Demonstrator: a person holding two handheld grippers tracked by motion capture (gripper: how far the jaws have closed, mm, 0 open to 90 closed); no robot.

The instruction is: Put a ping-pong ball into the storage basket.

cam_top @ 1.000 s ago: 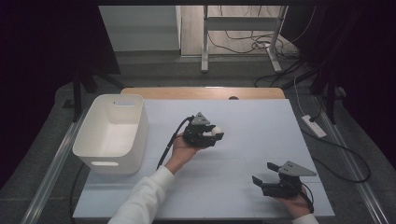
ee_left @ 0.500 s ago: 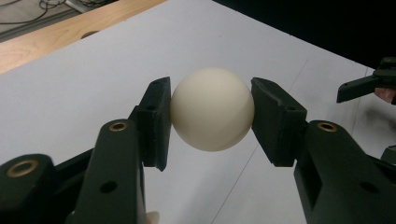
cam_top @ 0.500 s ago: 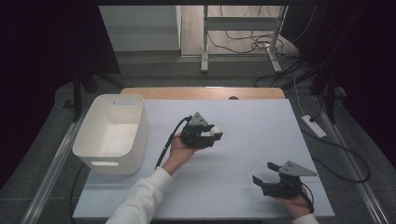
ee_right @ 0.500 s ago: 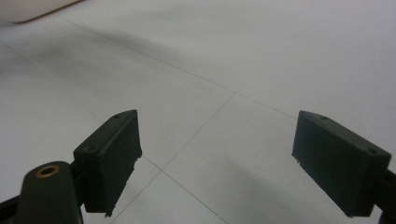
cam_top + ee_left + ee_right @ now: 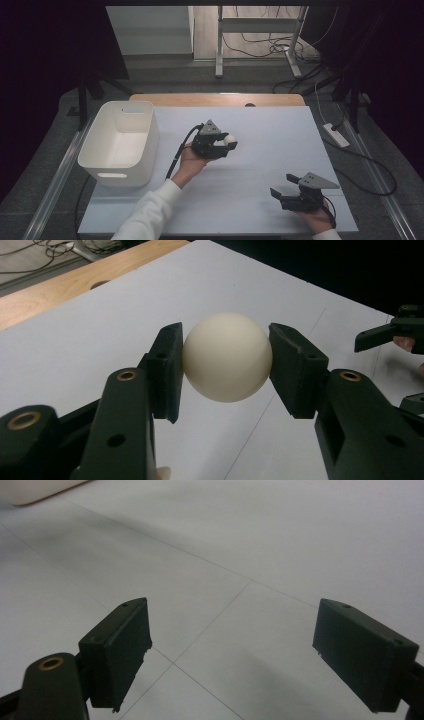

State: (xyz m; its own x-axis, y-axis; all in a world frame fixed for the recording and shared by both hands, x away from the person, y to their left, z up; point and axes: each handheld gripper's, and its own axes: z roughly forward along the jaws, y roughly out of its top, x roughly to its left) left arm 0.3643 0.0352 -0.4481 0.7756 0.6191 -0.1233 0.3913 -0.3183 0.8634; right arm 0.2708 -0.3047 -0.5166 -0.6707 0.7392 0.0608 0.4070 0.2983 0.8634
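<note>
While the left gripper (image 5: 226, 141) clamps the cream ball (image 5: 227, 357) between both pads, it hovers over the white table (image 5: 270, 130), just right of the white bin (image 5: 120, 142) (the landmark here). Well right of the bin, near the table's front edge, the right gripper (image 5: 282, 185) rests, jaws spread, nothing between.

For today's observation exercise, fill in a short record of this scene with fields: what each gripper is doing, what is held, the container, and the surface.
left gripper: shut on the ball, one pad on each side, raised off the table
held thing: cream ball, round and smooth
right gripper: open, nothing between its jaws, low at the table's near right
container: white bin, left of the left gripper, looks empty
surface: white table top with a wooden strip along the far edge
</note>
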